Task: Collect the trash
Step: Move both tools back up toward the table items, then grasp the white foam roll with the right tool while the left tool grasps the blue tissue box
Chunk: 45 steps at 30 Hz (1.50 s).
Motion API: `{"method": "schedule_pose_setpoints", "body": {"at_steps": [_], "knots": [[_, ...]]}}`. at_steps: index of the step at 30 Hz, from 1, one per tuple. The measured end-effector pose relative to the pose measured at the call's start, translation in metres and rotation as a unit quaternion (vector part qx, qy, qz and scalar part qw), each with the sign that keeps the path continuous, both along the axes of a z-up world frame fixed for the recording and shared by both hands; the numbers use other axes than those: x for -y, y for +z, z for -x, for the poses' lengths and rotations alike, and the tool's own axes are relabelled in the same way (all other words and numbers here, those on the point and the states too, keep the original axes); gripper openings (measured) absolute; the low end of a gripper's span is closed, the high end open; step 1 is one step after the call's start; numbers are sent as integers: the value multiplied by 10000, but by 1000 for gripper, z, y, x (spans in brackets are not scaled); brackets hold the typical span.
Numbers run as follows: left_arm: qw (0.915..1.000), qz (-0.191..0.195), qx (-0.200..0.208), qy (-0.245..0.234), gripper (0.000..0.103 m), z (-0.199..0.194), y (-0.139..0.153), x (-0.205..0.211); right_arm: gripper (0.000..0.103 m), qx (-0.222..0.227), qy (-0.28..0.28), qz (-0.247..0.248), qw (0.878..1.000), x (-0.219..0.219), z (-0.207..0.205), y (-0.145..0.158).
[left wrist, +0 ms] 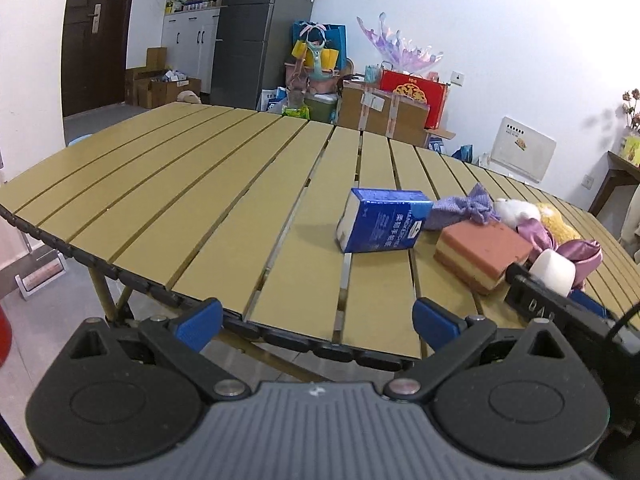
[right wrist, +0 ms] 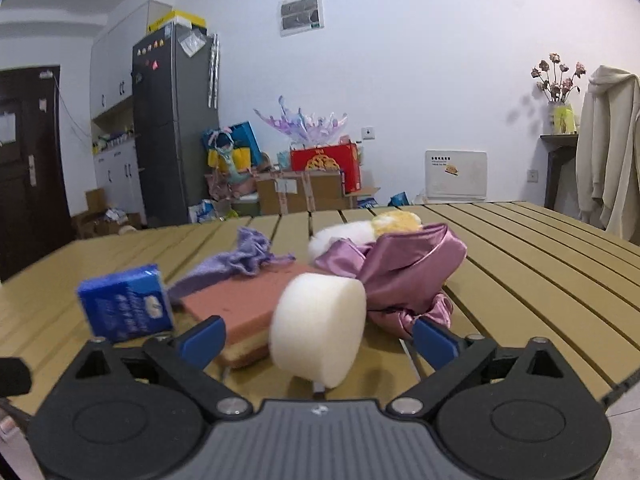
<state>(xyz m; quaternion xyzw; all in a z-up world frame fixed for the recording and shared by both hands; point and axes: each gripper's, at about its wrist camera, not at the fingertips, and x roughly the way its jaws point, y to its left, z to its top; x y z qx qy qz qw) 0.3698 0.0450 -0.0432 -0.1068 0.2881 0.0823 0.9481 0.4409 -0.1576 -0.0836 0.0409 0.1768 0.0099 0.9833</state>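
Observation:
A small pile lies on the slatted tan table (left wrist: 180,200): a blue tissue pack (left wrist: 380,224), a pink-and-tan sponge block (left wrist: 484,256), a purple knit cloth (left wrist: 468,208), a pink satin cloth (left wrist: 576,252) and a white-and-yellow plush (left wrist: 520,210). My left gripper (left wrist: 318,320) is open over the table's near edge with nothing between its fingers. My right gripper (right wrist: 318,338) is open around a white foam cylinder (right wrist: 316,328), with a gap showing on both sides of it. The blue pack (right wrist: 126,304), sponge block (right wrist: 240,304) and satin cloth (right wrist: 400,268) lie just behind it.
The table's near edge (left wrist: 280,336) drops to a tiled floor. Behind the table stand a grey fridge (right wrist: 172,128), cardboard boxes (right wrist: 304,192) and a red box (right wrist: 324,164). A pale coat (right wrist: 608,148) hangs at the far right.

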Motion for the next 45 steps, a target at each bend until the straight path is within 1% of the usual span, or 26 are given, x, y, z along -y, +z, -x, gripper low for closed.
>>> {"method": "schedule_pose_setpoints", "body": {"at_steps": [1, 3, 4, 6, 7, 8, 10, 16, 21, 24, 29, 35, 39, 43, 45], "knots": [[10000, -18, -13, 4, 103, 0, -1, 0, 86, 22, -18, -8, 10000, 1, -3, -1], [10000, -25, -58, 24, 103, -1, -4, 0, 84, 77, 42, 14, 10000, 2, -7, -1], [10000, -25, -79, 28, 103, -2, -5, 0, 78, 122, 100, 42, 9999, 3, -8, -1], [9999, -37, -106, 38, 103, -2, -6, 1, 59, 210, 193, 171, 9994, 3, -10, 0], [9999, -43, -109, 44, 103, -2, -7, 1, 39, 202, 227, 167, 9994, 4, -11, 1], [9999, -45, -112, 49, 103, -1, -7, 1, 28, 166, 233, 116, 9995, 7, -12, 1], [9999, -49, -117, 60, 103, -2, -7, 1, 29, 118, 226, 11, 9997, 12, -12, 2], [9999, 2, -78, 73, 103, -8, -5, 1, 29, 279, 218, -120, 9993, 23, -3, 8], [9999, -14, 5, 143, 103, -23, 0, 6, 29, 410, 377, -266, 9981, 32, 5, 14], [9998, 48, 33, 207, 103, -32, 4, 11, 28, 471, 358, -247, 9979, 37, 9, 17], [9994, -60, 105, 321, 103, -52, 9, 23, 29, 504, 275, -281, 9980, 52, 13, 21], [9988, 207, 133, 420, 103, -74, 12, 28, 28, 573, 147, -332, 9977, 72, 17, 23], [9991, -8, 50, 412, 103, -91, 10, 38, 28, 497, 36, -386, 9980, 82, 11, 20], [9986, -249, 182, 432, 103, -101, 12, 46, 28, 458, -76, -430, 9980, 91, 4, 17], [9985, -297, 209, 420, 103, -106, 11, 47, 28, 462, -145, -441, 9978, 95, 1, 16]]}}
